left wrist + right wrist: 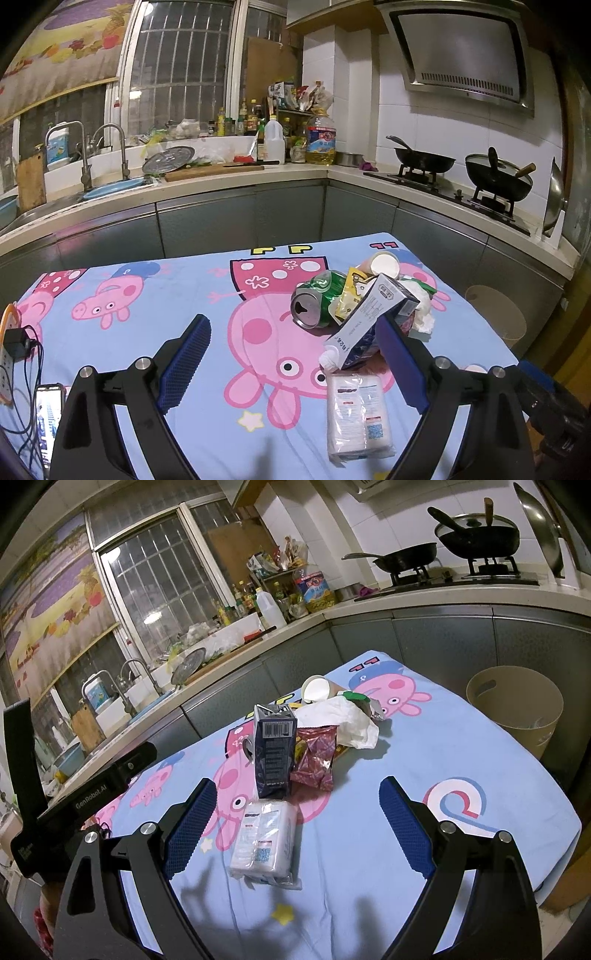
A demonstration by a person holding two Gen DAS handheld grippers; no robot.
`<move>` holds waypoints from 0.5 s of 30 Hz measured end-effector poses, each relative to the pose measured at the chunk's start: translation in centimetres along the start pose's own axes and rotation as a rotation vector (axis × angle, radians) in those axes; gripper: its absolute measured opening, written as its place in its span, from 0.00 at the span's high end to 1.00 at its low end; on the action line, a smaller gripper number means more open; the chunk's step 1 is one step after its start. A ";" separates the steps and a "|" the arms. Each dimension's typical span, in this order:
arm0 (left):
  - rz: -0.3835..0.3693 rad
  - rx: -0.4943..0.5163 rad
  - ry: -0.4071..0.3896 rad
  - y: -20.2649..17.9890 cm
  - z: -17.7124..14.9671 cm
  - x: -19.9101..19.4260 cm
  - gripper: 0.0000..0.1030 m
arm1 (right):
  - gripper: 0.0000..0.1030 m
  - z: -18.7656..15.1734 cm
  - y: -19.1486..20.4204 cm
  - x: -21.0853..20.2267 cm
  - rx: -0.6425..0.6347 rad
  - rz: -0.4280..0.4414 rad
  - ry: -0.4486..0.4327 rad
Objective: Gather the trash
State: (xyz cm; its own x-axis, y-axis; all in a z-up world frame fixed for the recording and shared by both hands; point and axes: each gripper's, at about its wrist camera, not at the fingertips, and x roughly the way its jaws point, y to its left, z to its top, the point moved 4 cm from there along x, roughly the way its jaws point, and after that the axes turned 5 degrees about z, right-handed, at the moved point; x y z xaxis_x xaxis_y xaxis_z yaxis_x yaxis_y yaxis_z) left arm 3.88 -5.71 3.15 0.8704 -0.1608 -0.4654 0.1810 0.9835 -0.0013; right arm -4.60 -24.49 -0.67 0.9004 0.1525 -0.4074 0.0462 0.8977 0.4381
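Left gripper [295, 363]: yours, spread wide and empty, hovering low over the table; its right pad sits close beside the carton, though you cannot tell whether they touch.
Right gripper [297, 821]: yours, also spread wide with nothing between the pads, poised above the tissue pack.
Tissue pack [264, 843]: soft plastic-wrapped packet, lying flat on the cloth, nearest you and apart from the heap.
Carton [275, 751]: dark blue drink carton, upright and leaning, at the near edge of the heap.
Can [314, 299]: crushed green can on its side, mouth toward you, left of the carton.
Red wrapper [316, 757]: foil snack packet, just beside the carton.
Crumpled paper [347, 722]: white, behind the wrapper.
Paper cup [317, 690]: tipped over at the far end of the heap.
Bin [515, 709]: beige, on the floor off the table's right side, well apart from the heap.
Table [461, 746]: covered in a cartoon-pig cloth.
Step in hand: by the look of it, the outset; nothing lifted yet.
Next move calls for: lowering one gripper over the nearest piece, closing squarely, then carrying it right to the bin.
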 end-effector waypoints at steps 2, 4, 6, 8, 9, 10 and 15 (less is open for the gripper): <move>0.000 0.001 0.000 0.0 0.0 0.0 0.12 | 0.14 0.0 0.0 0.0 0.000 0.000 0.000; 0.000 0.001 0.000 0.0 0.0 0.0 0.12 | 0.14 -0.1 0.0 0.0 0.000 0.000 0.000; -0.001 0.000 0.001 0.0 0.0 0.0 0.12 | 0.14 -0.1 0.0 0.0 0.000 -0.001 0.002; -0.002 -0.002 0.004 0.0 -0.1 0.1 0.12 | 0.14 -0.2 0.0 0.1 0.000 0.000 0.003; -0.002 -0.003 0.004 0.0 -0.1 0.1 0.12 | 0.14 -0.3 0.0 0.1 0.000 0.000 0.002; -0.001 -0.003 0.005 0.1 -0.1 0.1 0.12 | 0.14 -0.3 0.0 0.1 -0.001 0.000 0.002; -0.001 -0.002 0.005 0.1 -0.1 0.1 0.12 | 0.14 -0.2 0.1 0.1 0.000 -0.001 0.003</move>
State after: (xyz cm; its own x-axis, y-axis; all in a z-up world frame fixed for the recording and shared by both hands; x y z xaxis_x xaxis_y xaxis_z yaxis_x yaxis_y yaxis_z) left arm 3.95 -5.60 3.00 0.8678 -0.1618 -0.4699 0.1812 0.9834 -0.0040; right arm -4.62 -24.34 -0.81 0.8991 0.1526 -0.4103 0.0475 0.8977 0.4380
